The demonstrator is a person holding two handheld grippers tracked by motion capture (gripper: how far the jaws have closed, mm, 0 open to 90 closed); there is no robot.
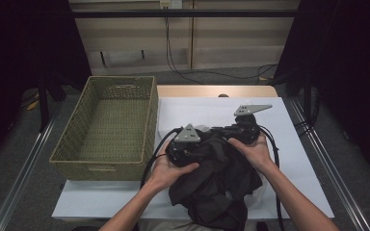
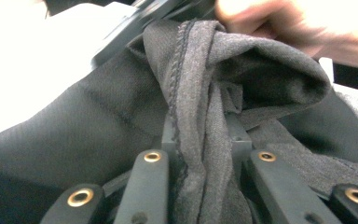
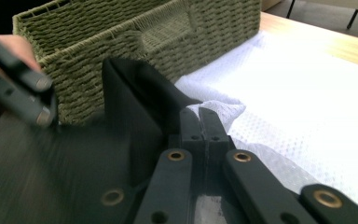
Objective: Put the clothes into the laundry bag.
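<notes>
Cloth lies bunched on the table right of the basket, draping toward you. Your left tongs pinch its stitched hem; your right tongs are clenched on a dark fold. Basket sits left of both, nearer your left hand.
</notes>
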